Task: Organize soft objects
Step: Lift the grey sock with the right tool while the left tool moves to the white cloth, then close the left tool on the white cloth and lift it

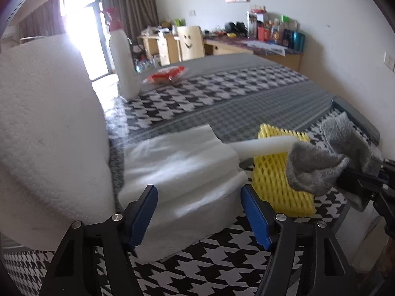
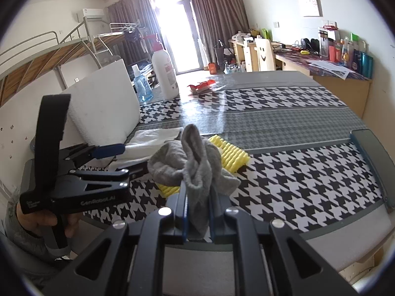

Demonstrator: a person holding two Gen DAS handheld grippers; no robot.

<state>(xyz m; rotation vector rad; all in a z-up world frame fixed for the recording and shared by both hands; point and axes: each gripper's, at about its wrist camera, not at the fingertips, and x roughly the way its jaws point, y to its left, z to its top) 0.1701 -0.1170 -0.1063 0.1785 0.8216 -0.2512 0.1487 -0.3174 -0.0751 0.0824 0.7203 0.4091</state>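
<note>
My right gripper is shut on a grey sock and holds it above the yellow foam net. The sock and the right gripper also show in the left wrist view. My left gripper is open and empty, just above a folded white cloth. It also shows in the right wrist view. The yellow foam net lies to the right of the cloth, with a white foam strip across it. A large white foam block stands at the left.
The table has a houndstooth cloth. A white spray bottle, a blue bottle and a red packet stand at the far side. A grey tray edge lies at the right. A cluttered desk lines the wall.
</note>
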